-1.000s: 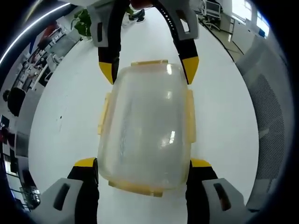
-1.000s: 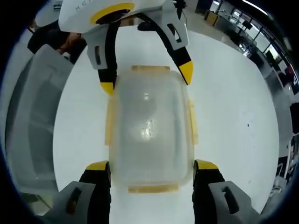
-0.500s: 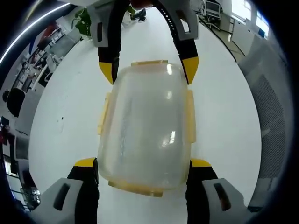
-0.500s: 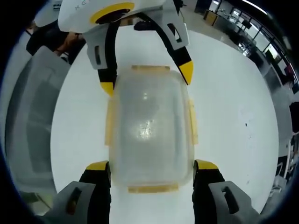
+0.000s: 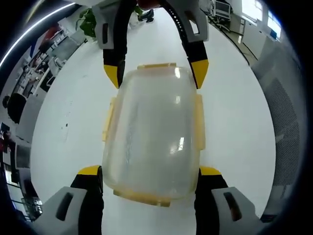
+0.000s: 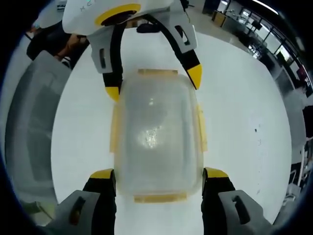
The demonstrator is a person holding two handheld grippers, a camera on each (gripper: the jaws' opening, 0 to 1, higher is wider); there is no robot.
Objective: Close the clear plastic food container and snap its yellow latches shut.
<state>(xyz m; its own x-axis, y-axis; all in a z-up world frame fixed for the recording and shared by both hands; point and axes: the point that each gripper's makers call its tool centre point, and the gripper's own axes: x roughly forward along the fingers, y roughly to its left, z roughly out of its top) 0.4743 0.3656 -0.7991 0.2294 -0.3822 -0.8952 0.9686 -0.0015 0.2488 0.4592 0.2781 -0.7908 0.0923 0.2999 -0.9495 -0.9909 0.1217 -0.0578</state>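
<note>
Your left gripper (image 5: pixel 149 183) clamps the near end of the clear rectangular plastic food container with yellow latches (image 5: pixel 151 132), jaw tips pressed to its sides above the white table (image 5: pixel 63 112). Your right gripper (image 6: pixel 159 183) grips the opposite end, facing it.

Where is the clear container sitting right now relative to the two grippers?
The clear container lies centred on the white table in both views, its near end between each view's own jaws and its far end flanked by the other gripper's yellow-tipped jaws.
</note>
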